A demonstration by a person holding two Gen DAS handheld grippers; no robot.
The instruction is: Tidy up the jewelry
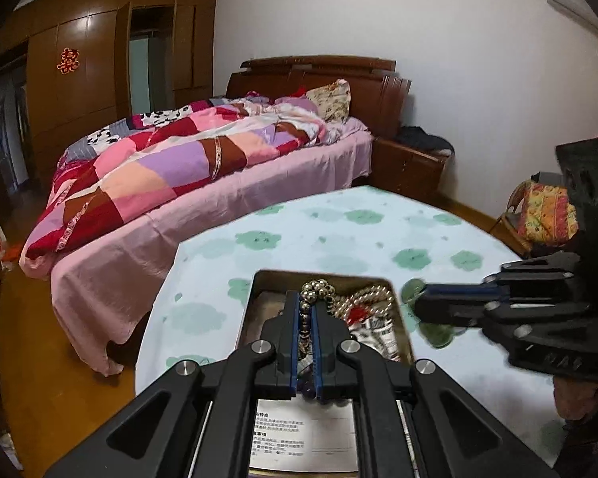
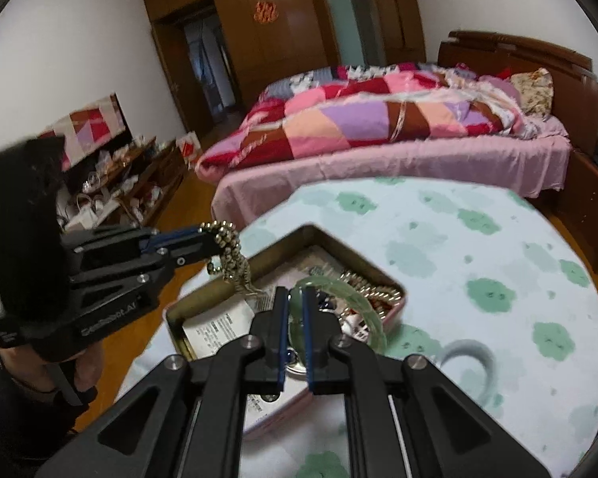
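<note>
Table (image 2: 498, 239): a round top under a pale cloth with green flower prints. It carries the tin near its close edge, so both tools reach it from the person's side.

Tin (image 1: 259, 279): the landmark, a shallow rectangular metal box with no lid on it. It serves as the collecting place, which is likely why both pieces are held above or beside it.

Leaflet (image 2: 215, 326): printed paper lying flat on the tin's floor at its near-left end, beneath the jewelry.

Left gripper (image 1: 307, 306): poised above the tin, its blue-lined fingers clenched on the bead bracelet. The narrow pinch keeps the strand from sliding out.

Right gripper (image 2: 295, 306): over the tin's near-right part, clamped on the bangle. Gripping the rim lets the ring hang free, ready, it seems, to be lowered in.

Bangle (image 2: 351, 298): a translucent green ring, held by one side, its far arc over the tin's right end. From the left wrist view it appears just beyond the tin's right wall; whether it touches anything cannot be told.

Bead bracelet (image 2: 229, 247): metallic beads draped from the left fingers, hanging above the tin's left wall.

Loose jewelry (image 1: 368, 298): pearl-like and golden beads with a red piece, heaped at the tin's far-right corner.
</note>
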